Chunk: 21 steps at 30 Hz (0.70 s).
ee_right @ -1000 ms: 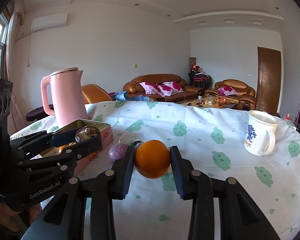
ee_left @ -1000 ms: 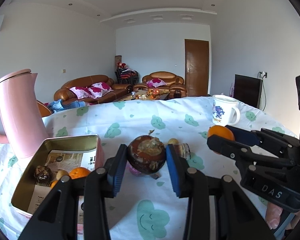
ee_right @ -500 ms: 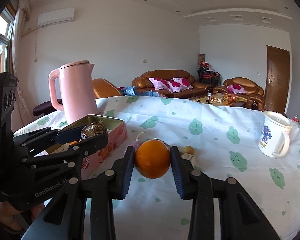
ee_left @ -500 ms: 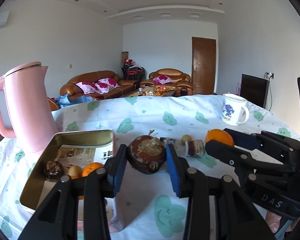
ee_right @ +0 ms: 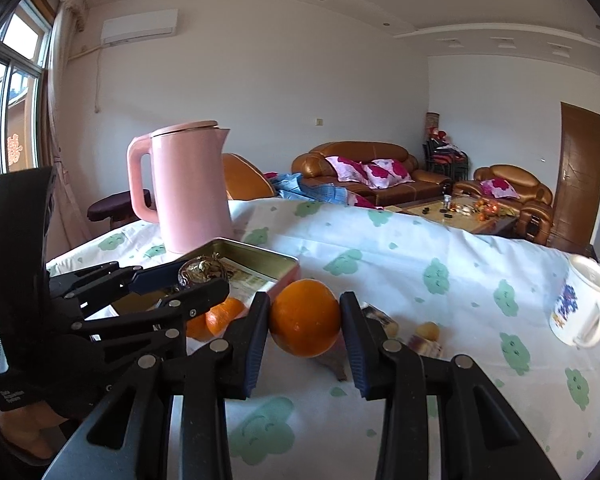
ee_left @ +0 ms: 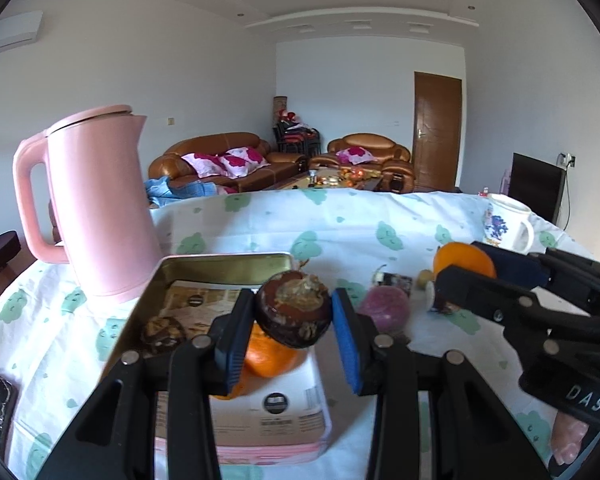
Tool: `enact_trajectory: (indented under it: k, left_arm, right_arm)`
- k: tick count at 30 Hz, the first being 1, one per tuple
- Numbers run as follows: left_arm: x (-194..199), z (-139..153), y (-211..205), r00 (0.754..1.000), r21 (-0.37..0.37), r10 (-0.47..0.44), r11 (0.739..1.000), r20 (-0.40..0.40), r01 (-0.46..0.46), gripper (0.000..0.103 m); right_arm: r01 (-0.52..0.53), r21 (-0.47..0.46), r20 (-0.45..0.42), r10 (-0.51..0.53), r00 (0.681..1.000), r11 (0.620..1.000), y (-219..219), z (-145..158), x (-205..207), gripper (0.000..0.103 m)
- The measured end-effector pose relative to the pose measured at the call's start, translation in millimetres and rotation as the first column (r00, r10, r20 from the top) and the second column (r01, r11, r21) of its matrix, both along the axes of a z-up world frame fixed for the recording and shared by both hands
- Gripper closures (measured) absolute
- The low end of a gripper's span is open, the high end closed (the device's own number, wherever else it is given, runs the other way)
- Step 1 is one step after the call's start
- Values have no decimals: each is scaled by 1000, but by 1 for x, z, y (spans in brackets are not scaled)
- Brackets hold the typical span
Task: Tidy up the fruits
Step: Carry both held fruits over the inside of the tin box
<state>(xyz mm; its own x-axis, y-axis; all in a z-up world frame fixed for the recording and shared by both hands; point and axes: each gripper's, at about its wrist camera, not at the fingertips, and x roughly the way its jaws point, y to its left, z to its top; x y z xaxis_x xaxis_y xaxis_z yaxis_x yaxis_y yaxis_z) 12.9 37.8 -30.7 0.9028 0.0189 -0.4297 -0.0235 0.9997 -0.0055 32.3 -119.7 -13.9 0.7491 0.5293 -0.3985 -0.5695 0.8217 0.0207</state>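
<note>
- Over the tin (ee_left: 204, 264), at its near right corner, the left gripper (ee_left: 293, 322) now carries a dark brown fruit (ee_left: 294, 309); a second ago the same fruit hung over bare tablecloth (ee_left: 340, 216) to the right of the tin, so the carry has reached the container.
- In the tin, an orange (ee_left: 270, 354) lies directly beneath the held fruit, with a dark shrivelled fruit (ee_left: 162, 330) farther left; judged from this, the release is the step in hand.
- The left gripper's blue pads (ee_left: 343, 342) are clamped on the brown fruit, one on each side, the fruit clear of the tin floor.
- Beside the tin's right wall, the right gripper (ee_right: 305, 330) has travelled the same way and is clamped on a second orange (ee_right: 305, 322), held above the cloth and not yet over the tin.
- On the cloth to the right, a purple fruit (ee_left: 384, 308) and a small yellow fruit (ee_right: 428, 330) remain unsorted.
- Behind the tin stands a pink kettle (ee_left: 96, 208); a mug (ee_right: 580, 304) stands well apart.
</note>
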Motion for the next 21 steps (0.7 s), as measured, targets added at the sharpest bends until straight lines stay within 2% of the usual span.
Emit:
enact_trajectory:
  k: [11,21]
  left_arm:
    - [-1,3,32,997,4,72,997,-11,-72,63]
    - [-3,5,54,993,8,114,993,-13,-114,63]
  right_arm:
    - [-71,1,8,71,997,997,32,14,3,65]
    - [-122,-13,-8,122,993,992,62,11,5,65]
